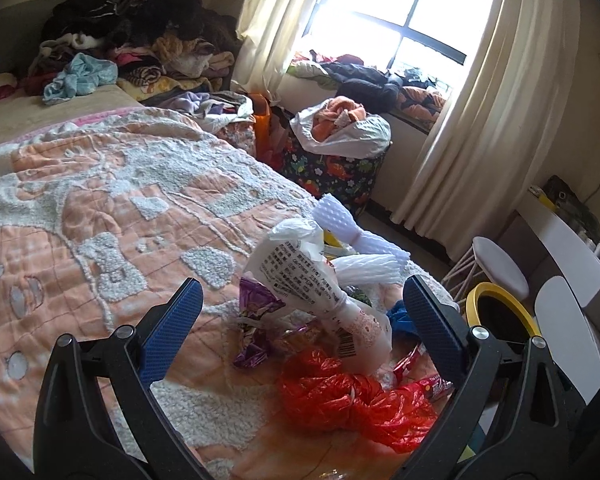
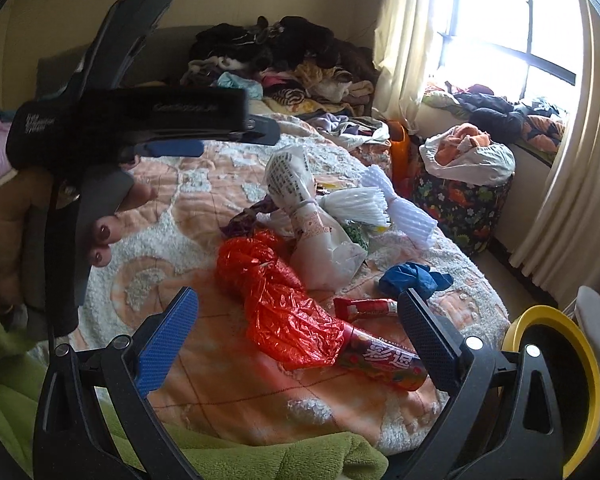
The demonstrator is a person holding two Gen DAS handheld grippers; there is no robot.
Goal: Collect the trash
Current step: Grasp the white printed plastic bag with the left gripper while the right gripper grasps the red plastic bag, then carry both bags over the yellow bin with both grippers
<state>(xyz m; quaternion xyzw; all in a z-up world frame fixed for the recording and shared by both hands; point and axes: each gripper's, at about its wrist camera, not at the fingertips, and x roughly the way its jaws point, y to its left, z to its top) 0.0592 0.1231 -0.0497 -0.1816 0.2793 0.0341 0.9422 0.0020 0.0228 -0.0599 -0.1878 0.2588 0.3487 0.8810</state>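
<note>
On the bed's orange quilt (image 1: 100,208), trash is lying heaped: a crinkled red bag (image 1: 340,400), a printed white bag (image 1: 300,276) and ribbed foam (image 1: 356,236). Both the left gripper (image 1: 300,312) and right gripper (image 2: 300,316) are hanging wide apart, holding nothing. At three o'clock, past the bed's edge, a yellow-rimmed bin (image 2: 556,372) is standing.
</note>
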